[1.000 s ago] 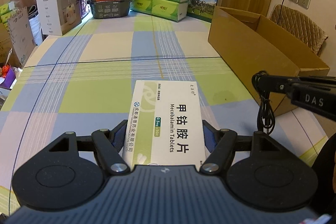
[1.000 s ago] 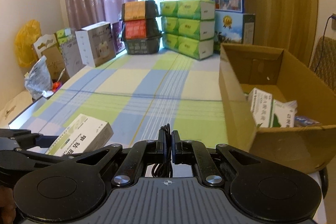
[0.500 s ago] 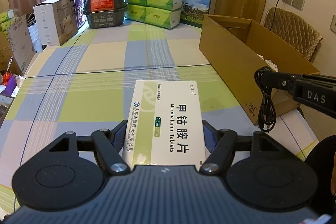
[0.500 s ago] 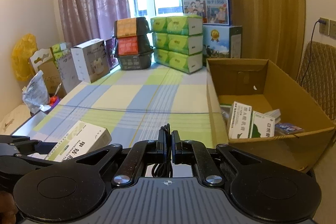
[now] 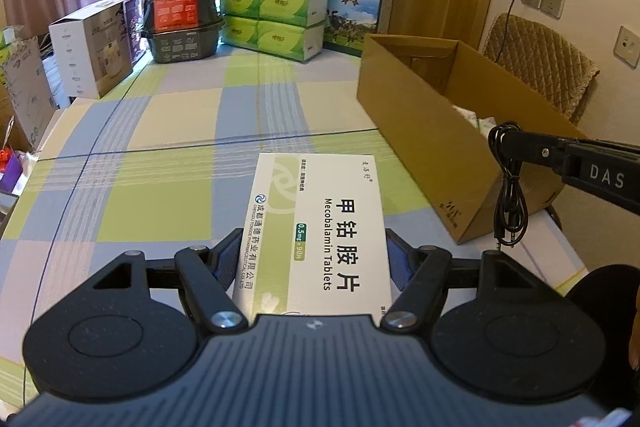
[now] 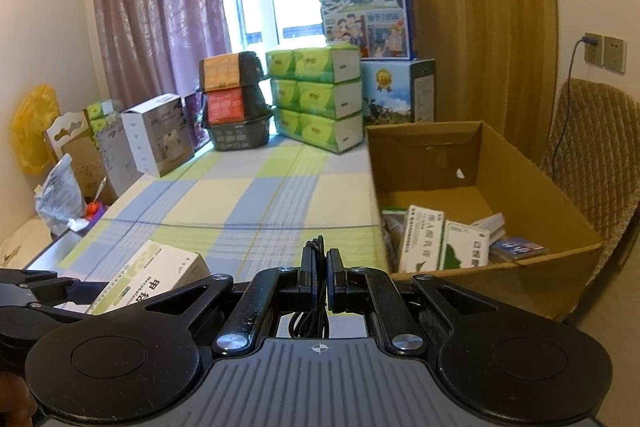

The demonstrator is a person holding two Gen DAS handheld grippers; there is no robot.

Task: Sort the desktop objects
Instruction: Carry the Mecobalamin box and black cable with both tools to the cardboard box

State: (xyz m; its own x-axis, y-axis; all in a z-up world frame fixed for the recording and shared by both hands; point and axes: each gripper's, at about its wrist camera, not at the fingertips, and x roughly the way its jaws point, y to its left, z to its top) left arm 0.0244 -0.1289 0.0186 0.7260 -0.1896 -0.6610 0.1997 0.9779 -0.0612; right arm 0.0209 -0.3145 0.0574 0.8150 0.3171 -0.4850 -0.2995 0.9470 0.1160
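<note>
My left gripper (image 5: pixel 316 259) is shut on a white-and-green Mecobalamin tablet box (image 5: pixel 316 223), held flat above the checked tablecloth. The same tablet box (image 6: pixel 152 275) shows at lower left in the right wrist view. My right gripper (image 6: pixel 321 271) is shut on a coiled black cable (image 6: pixel 316 247), whose loops hang down from the fingers. In the left wrist view that cable (image 5: pixel 510 195) dangles from the right gripper's tip (image 5: pixel 504 139) beside the open cardboard box (image 5: pixel 420 143). Several medicine packs (image 6: pixel 444 243) lie inside the cardboard box (image 6: pixel 540 203).
At the table's far end stand green tissue packs (image 5: pixel 276 15), stacked black containers (image 5: pixel 180 11), a milk carton box (image 5: pixel 356 15) and a white appliance box (image 5: pixel 92 47). A padded chair (image 5: pixel 540 63) stands right of the cardboard box. Bags and boxes (image 6: pixel 60 163) crowd the left.
Both grippers have risen with their loads, so the views look down more into the cardboard box. The grips on the tablet box and the cable are unchanged.
</note>
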